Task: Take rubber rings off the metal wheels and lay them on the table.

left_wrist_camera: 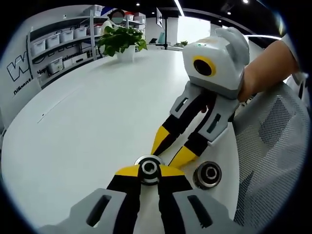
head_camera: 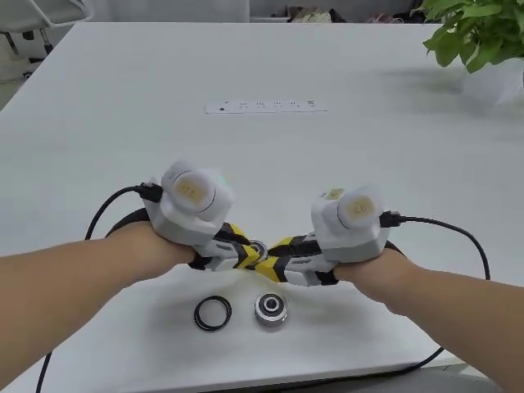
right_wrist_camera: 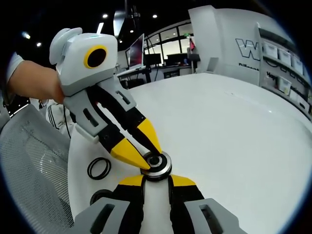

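- Left gripper (head_camera: 244, 254) and right gripper (head_camera: 272, 260) meet tip to tip just above the near edge of the white table (head_camera: 123, 123), one in each hand.
- Between them is a small round silver metal wheel (head_camera: 257, 247), held off the tabletop.
- Left gripper view: own yellow-tipped jaws are closed down to wheel width and clamp it on both sides.
- Right gripper: jaws almost together, tips against the same wheel. Can't tell whether they actually grip it or only touch it.
- The held wheel has a dark band round its edge. Can't confirm it's a rubber ring.
- Loose black rubber ring (head_camera: 213, 313) lies flat on the table below the grippers.
- Second silver metal wheel (head_camera: 270, 307) lies flat just right of that ring, not touching it.
- White power strip (head_camera: 265, 106) mid-table, well away. Green potted plant (head_camera: 475, 33) at the far right corner.
- Black cables (head_camera: 442, 225) trail from both grippers.
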The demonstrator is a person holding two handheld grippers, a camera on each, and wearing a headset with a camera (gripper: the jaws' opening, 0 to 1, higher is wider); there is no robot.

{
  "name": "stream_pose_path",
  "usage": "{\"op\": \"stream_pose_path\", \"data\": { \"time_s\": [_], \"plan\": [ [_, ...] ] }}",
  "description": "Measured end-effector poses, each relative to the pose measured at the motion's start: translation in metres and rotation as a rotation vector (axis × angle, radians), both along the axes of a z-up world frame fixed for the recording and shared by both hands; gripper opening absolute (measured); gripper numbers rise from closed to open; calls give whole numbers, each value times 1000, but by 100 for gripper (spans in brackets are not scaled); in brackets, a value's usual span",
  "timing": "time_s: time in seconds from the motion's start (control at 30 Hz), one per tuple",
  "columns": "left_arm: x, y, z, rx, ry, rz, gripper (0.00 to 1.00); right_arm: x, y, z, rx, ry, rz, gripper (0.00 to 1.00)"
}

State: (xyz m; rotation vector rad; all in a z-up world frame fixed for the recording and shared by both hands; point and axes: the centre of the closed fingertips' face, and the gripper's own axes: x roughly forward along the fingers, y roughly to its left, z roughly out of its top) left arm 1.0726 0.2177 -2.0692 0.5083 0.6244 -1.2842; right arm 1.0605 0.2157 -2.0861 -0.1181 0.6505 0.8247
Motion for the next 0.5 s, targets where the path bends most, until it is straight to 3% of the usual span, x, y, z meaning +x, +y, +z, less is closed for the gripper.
{"op": "stream_pose_path", "data": {
  "time_s": [0.27, 0.33, 0.5],
  "plan": [
    [0, 0, 0, 3, 1, 8, 8, -2, -3, -1, -9, 9, -3, 7],
    [0, 0, 0, 3, 0, 9, 8, -2, -4, -2, -15, 7, -7, 1],
    [0, 0, 0, 5, -3, 10, 8, 1, -5, -2, -5, 15, -30, 0]
  ]
}}
